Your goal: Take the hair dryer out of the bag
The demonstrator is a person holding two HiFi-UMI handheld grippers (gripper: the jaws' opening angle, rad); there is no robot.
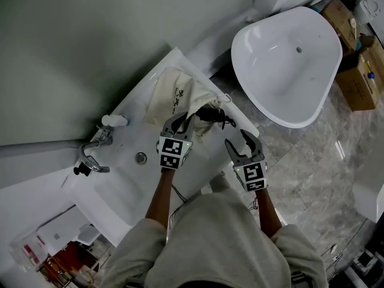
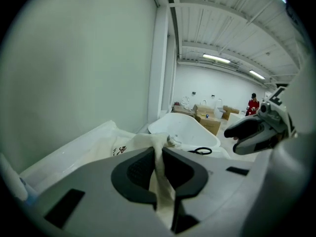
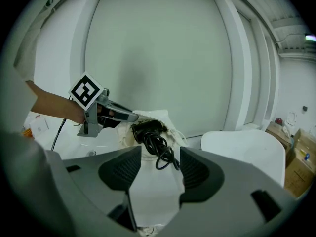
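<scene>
A cream drawstring bag [image 1: 174,92] lies on the white counter beside the sink, its mouth toward me. The black hair dryer [image 1: 211,116] pokes out of that mouth, its coiled cord [image 3: 160,152] spilling onto the counter. My left gripper [image 1: 186,119] is shut on the cloth rim of the bag; in the left gripper view a cream fold [image 2: 159,167] is pinched between the pads. My right gripper [image 1: 237,139] stands open just short of the cord, nothing between its jaws. In the right gripper view the dryer's body [image 3: 145,129] sits in the bag's opening, next to the left gripper [image 3: 113,112].
A sink basin [image 1: 129,173] with a chrome faucet [image 1: 93,155] lies left of the bag. A white bathtub [image 1: 288,65] stands on the marble floor to the right, with cardboard boxes [image 1: 357,77] beyond it. The wall runs close behind the counter.
</scene>
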